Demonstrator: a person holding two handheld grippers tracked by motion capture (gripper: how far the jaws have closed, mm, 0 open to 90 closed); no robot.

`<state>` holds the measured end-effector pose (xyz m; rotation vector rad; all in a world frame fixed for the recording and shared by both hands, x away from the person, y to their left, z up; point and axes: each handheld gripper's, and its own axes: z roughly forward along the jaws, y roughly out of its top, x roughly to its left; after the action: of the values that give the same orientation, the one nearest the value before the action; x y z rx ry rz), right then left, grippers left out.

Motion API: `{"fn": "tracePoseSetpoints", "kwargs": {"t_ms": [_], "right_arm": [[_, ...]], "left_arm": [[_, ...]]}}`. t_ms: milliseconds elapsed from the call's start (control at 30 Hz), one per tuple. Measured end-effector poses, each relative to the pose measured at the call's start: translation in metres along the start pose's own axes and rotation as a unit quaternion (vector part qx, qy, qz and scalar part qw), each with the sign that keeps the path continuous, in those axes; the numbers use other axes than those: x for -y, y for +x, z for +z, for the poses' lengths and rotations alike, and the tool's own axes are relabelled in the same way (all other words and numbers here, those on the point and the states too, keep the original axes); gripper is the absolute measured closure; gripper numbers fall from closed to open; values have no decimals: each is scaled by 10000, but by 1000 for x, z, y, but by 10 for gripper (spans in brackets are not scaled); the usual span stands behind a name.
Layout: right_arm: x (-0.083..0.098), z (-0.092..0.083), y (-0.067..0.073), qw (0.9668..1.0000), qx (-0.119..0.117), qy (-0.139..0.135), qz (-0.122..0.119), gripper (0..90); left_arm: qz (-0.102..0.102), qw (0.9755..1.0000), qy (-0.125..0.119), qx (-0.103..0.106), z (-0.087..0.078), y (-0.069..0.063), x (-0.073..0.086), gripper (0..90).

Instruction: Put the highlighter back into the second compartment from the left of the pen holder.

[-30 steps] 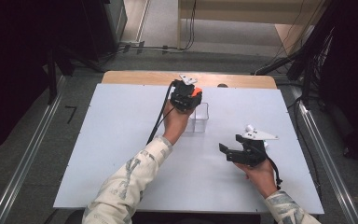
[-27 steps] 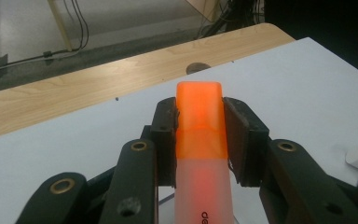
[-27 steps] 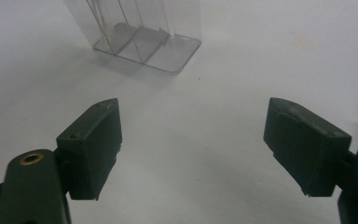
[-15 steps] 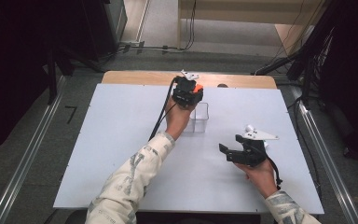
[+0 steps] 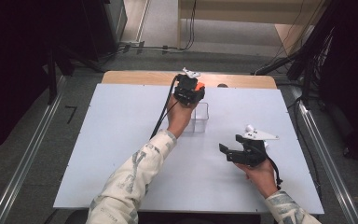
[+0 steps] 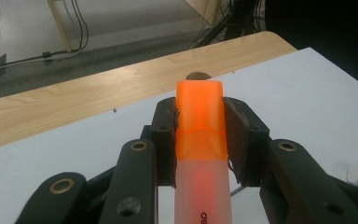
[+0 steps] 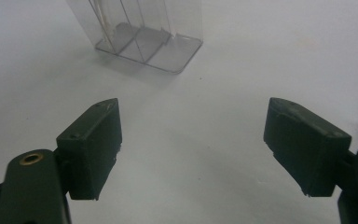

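My left gripper [image 5: 193, 89] is raised over the far middle of the white table [image 5: 112, 140], shut on an orange highlighter [image 6: 200, 121]. The highlighter's orange cap [image 5: 199, 86] pokes out past the jaws, and its pale body [image 6: 204, 191] runs back toward the hand. A clear plastic holder [image 5: 200, 117] with dividers stands on the table just below and right of that hand; in the right gripper view the clear holder [image 7: 144, 35] sits ahead of the jaws. My right gripper [image 5: 227, 151] hovers low at the right, open and empty, pointing left toward the holder [image 7: 193, 144].
A wooden strip [image 5: 144, 78] runs along the table's far edge, with a small dark knob [image 6: 198, 76] on it. Cables [image 5: 191, 23] lie on the floor beyond. Metal rails [image 5: 25, 158] flank the table on both sides.
The left gripper has carried the highlighter a little farther from the person and higher, above the holder's far side. The right gripper has stayed put.
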<state>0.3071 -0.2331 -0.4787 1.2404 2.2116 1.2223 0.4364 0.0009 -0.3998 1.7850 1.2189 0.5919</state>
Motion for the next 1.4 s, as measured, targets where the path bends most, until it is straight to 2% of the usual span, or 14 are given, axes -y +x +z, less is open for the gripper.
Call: {"fn": "tracePoseSetpoints", "kwargs": {"t_ms": [500,933,1033,1100,1300,1400], "right_arm": [[0,1,0,10000,6,17,-7,180],[0,2,0,10000,22,43,-11,180],[0,3,0,10000,21,42,-10,180],[1,3,0,10000,19,43,-18,180],[1,3,0,10000,35,57,-31,180],[1,3,1,10000,31,44,-35,180]], "left_arm": [[8,10000,59,40,-1,-1,7,672],[68,10000,-36,31,-17,1,18,632],[37,9999,-73,69,-20,2,20,545],[102,9999,-65,109,-24,2,22,488],[80,9998,-81,187,-31,2,27,412],[63,9996,-150,235,-37,1,30,339]]}}
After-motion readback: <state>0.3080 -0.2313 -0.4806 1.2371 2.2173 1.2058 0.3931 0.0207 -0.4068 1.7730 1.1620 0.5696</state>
